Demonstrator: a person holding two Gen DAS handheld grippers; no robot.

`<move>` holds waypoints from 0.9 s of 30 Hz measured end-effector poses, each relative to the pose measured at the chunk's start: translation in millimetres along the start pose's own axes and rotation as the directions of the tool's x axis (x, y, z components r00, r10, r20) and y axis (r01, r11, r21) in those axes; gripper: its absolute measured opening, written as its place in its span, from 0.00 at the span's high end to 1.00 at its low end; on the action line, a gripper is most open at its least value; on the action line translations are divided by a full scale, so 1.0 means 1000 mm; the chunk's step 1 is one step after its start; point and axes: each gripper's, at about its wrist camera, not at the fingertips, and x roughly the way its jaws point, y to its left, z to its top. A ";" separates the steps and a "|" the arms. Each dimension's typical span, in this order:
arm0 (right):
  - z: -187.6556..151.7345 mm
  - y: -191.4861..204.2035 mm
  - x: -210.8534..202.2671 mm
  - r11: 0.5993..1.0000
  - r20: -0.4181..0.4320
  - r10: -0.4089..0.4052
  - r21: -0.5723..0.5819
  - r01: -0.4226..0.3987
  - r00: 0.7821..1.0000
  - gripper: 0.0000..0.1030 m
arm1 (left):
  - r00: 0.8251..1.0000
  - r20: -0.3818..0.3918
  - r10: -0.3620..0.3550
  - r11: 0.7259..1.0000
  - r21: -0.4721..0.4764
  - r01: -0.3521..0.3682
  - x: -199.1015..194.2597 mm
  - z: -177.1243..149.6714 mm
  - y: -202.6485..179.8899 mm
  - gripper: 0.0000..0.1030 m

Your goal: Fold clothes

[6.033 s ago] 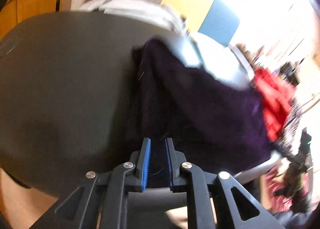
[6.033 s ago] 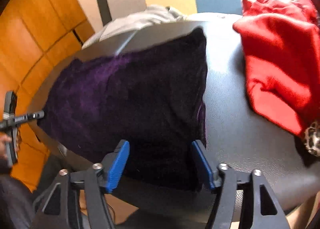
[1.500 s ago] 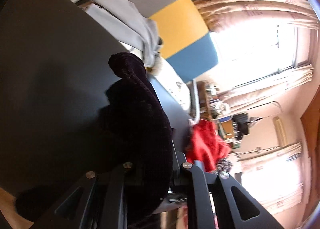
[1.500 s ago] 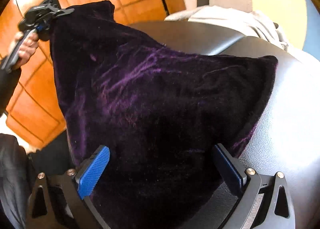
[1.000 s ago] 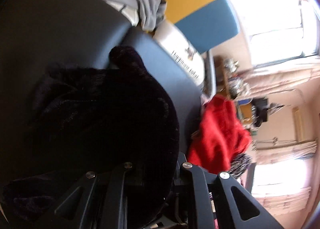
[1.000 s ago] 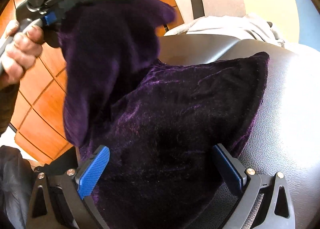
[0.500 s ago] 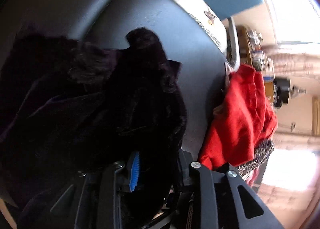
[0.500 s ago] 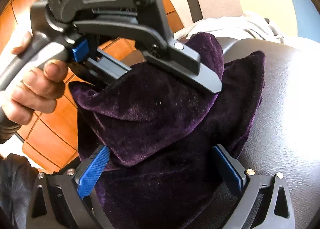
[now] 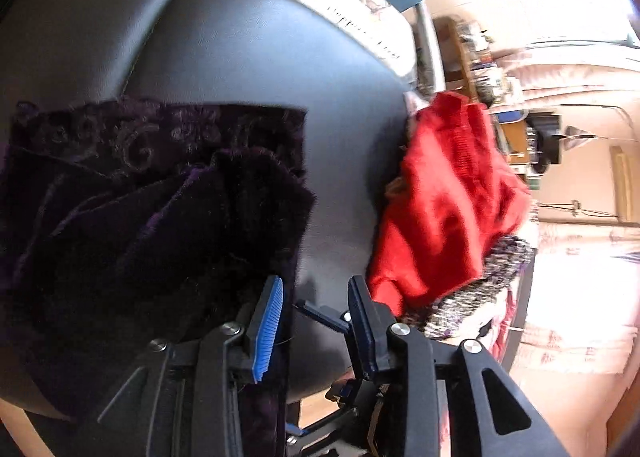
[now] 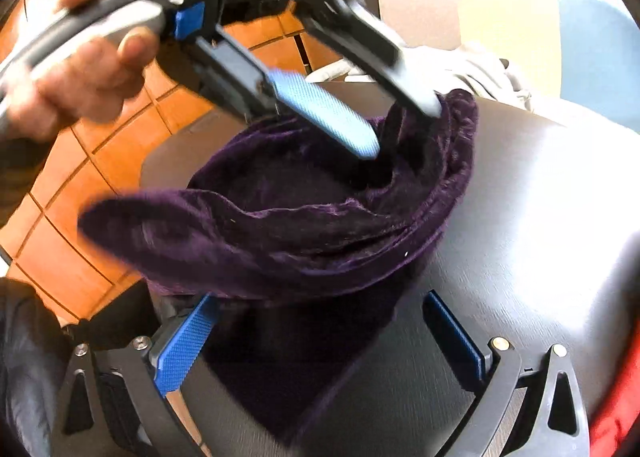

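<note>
A dark purple velvet garment (image 9: 140, 197) lies doubled over on the black padded surface (image 9: 260, 57), its upper layer loosely bunched (image 10: 300, 225). My left gripper (image 9: 316, 297) is open, with the garment's right edge against its left pad and nothing between the pads. In the right wrist view the left gripper (image 10: 400, 125) hovers just over the fold's far corner, held by a hand (image 10: 80, 89). My right gripper (image 10: 320, 337) stands wide open at the near edge, with the lower layer of the garment lying between its fingers.
A red garment (image 9: 448, 197) lies to the right on the same surface, over a patterned cloth (image 9: 480, 285). A grey garment (image 10: 460, 61) is heaped at the back by a chair with yellow and blue panels (image 10: 504, 17). Wooden flooring (image 10: 80, 161) shows to the left.
The left gripper carried the garment's lifted corner across onto the rest, then opened and let it go. The right gripper stayed open in place.
</note>
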 end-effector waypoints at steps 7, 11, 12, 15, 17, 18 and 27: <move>-0.026 0.020 -0.039 0.999 -0.060 -0.041 0.002 0.042 0.997 0.00 | 0.988 0.152 -0.039 0.997 0.065 0.029 -0.069 -0.014 0.046 0.66; -0.015 0.051 -0.066 0.999 -0.024 0.050 -0.004 -0.051 0.998 0.00 | 0.968 0.250 -0.001 0.996 0.085 -0.021 -0.097 -0.045 0.107 0.66; -0.009 0.061 -0.064 0.996 -0.012 0.089 -0.002 -0.089 0.996 0.00 | 0.963 0.271 0.000 0.996 0.090 -0.025 -0.100 -0.055 0.120 0.66; 0.007 0.075 -0.042 0.987 -0.033 0.157 0.051 -0.155 0.987 0.00 | 0.939 0.343 -0.001 0.992 0.121 -0.043 -0.109 -0.086 0.157 0.66; 0.005 0.074 -0.022 0.989 -0.090 0.112 0.108 -0.102 0.990 0.00 | 0.925 0.379 -0.022 0.991 0.128 -0.029 -0.107 -0.103 0.174 0.66; 0.004 0.074 -0.012 0.988 -0.119 0.090 0.136 -0.074 0.989 0.03 | 0.920 0.390 -0.023 0.990 0.139 -0.034 -0.105 -0.111 0.180 0.66; -0.018 0.065 0.017 0.948 -0.213 -0.040 0.300 0.104 0.976 0.91 | 0.931 0.362 -0.052 0.936 0.342 -0.080 -0.064 -0.141 0.168 0.66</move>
